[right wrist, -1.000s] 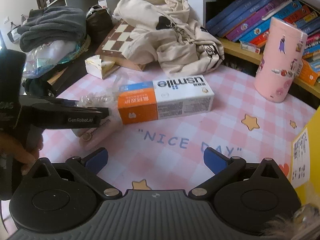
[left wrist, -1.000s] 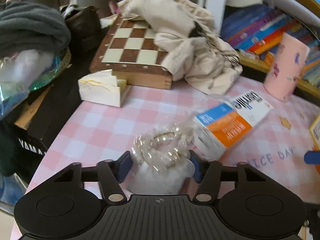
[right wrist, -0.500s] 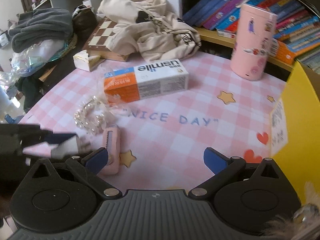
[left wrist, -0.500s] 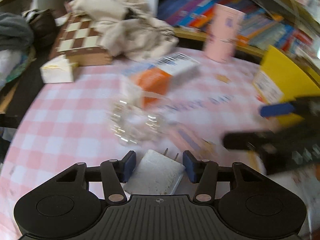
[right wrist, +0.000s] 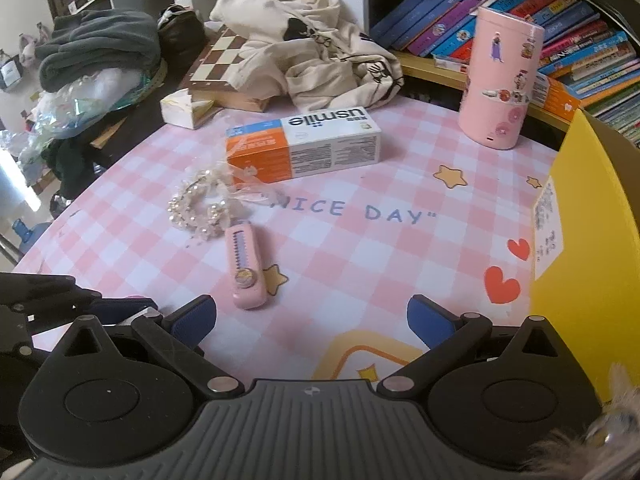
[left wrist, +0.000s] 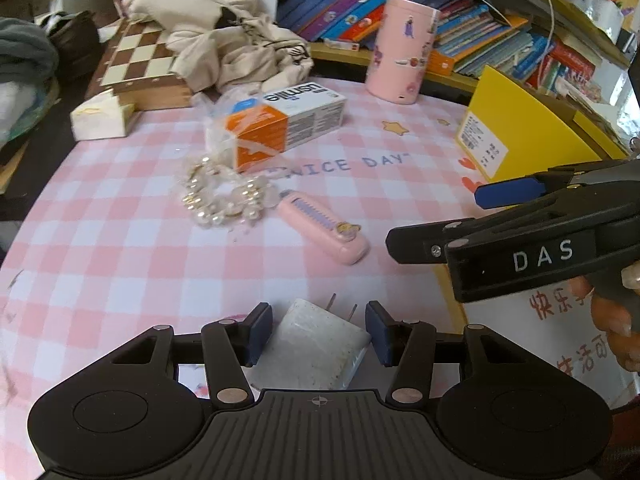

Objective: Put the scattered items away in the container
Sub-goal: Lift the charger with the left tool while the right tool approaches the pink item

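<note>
My left gripper (left wrist: 319,332) is shut on a white plug charger (left wrist: 316,344), prongs forward, held above the pink checked table (left wrist: 120,248). A pearl string in clear wrap (left wrist: 224,196), a pink utility knife (left wrist: 324,226) and an orange-white usmile box (left wrist: 282,122) lie ahead. The yellow container (left wrist: 520,136) stands at the right. My right gripper (right wrist: 312,318) is open and empty, above the table near the knife (right wrist: 245,268); the pearls (right wrist: 200,212), box (right wrist: 304,148) and container (right wrist: 592,240) show there too. The right gripper also shows in the left wrist view (left wrist: 508,216).
A pink sticker-covered tumbler (right wrist: 500,80) stands at the back right before a shelf of books (right wrist: 580,40). A chessboard box (right wrist: 216,68), cream cloth (right wrist: 304,48), a tissue box (right wrist: 188,108) and grey clothes (right wrist: 100,48) crowd the back left.
My left gripper has lifted the charger off the table and swung right toward the yellow container. The pearls and knife stay behind. My right gripper has pulled back, still open.
</note>
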A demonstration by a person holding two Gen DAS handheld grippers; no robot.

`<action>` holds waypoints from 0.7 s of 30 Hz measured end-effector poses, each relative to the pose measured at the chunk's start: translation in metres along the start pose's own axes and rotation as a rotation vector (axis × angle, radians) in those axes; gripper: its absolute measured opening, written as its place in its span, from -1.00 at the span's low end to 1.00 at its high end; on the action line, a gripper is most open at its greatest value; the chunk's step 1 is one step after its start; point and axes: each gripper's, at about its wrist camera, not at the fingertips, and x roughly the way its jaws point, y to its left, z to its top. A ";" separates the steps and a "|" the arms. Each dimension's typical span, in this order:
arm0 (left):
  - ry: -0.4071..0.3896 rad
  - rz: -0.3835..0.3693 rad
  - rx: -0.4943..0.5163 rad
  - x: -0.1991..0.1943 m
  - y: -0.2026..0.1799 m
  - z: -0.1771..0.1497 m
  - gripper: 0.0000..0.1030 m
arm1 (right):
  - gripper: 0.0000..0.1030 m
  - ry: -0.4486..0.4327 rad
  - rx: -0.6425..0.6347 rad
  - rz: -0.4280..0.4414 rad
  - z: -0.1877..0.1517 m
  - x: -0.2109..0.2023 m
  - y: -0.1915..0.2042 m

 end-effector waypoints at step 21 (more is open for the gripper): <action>0.017 0.086 0.081 -0.011 -0.008 -0.019 0.13 | 0.21 0.074 -0.195 0.102 0.034 0.067 0.039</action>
